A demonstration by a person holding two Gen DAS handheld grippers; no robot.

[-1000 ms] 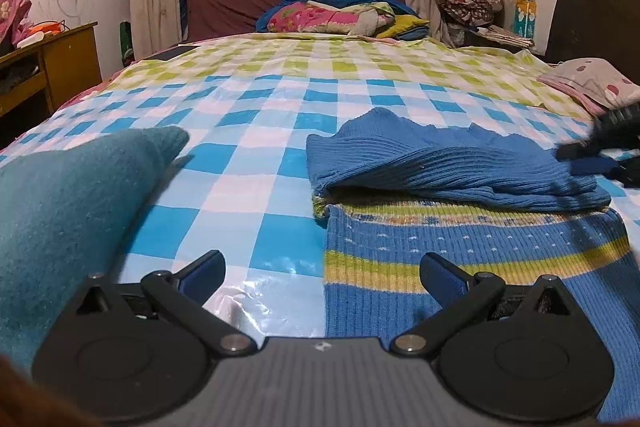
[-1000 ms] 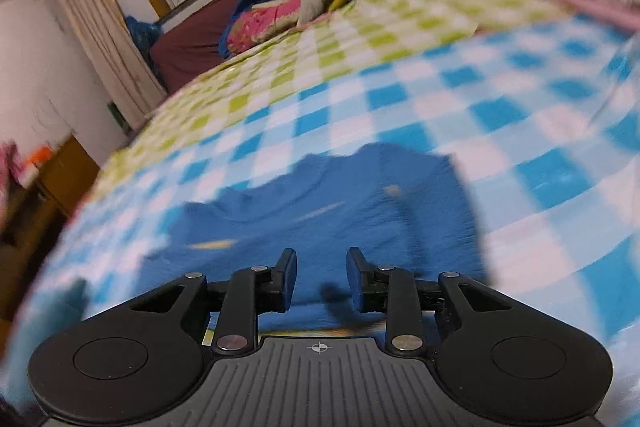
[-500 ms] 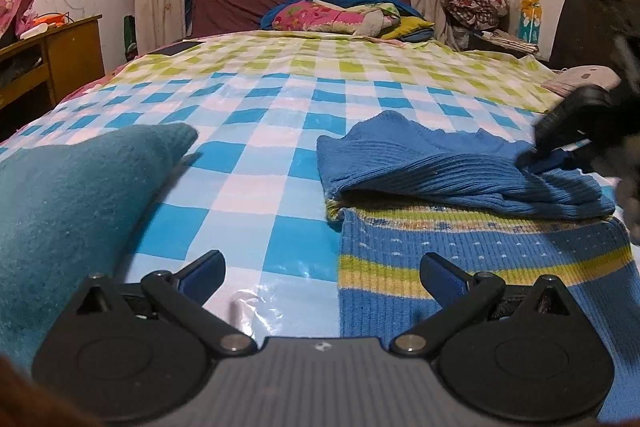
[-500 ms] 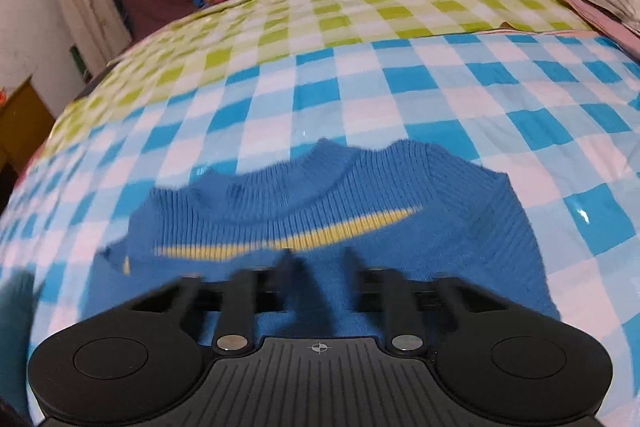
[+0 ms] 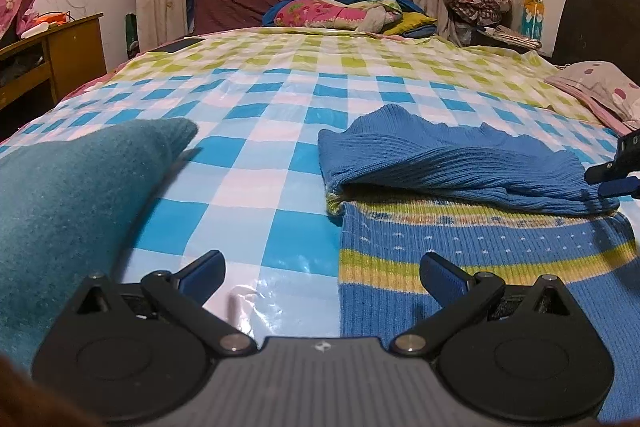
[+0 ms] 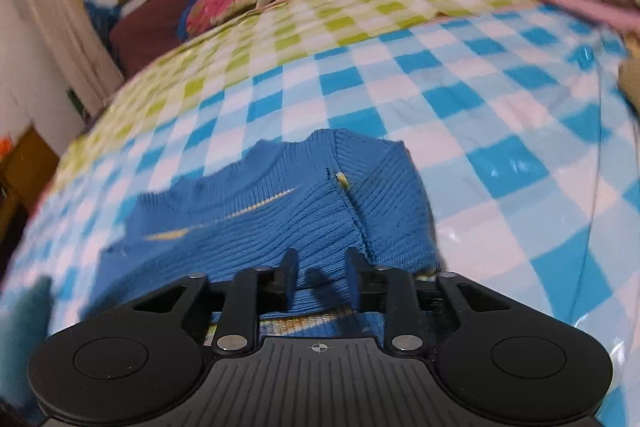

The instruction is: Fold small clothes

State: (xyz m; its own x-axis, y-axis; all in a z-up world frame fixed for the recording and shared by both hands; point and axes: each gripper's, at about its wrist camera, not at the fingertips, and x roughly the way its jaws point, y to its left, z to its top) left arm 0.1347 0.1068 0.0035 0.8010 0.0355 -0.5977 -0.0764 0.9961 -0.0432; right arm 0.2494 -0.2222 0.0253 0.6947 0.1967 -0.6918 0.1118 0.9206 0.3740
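Observation:
A small blue knit sweater (image 5: 460,211) with yellow and green stripes lies on the checked bed. Its upper part is folded over the striped body. My left gripper (image 5: 322,273) is open and empty, low over the sweater's near left edge. My right gripper (image 6: 318,277) sits over the folded blue part (image 6: 280,215), jaws narrowly apart with nothing between them. It also shows at the right edge of the left wrist view (image 5: 618,173), beside the fold's right end.
A teal cloth (image 5: 68,195) lies at the left of the bed. A pile of bedding (image 5: 344,13) sits at the far end. A wooden desk (image 5: 48,55) stands at left. A spotted pillow (image 5: 600,91) lies at right.
My right gripper has moved back to the fold's right end, and its view has swung round. The left gripper has stayed open and drifted slightly left.

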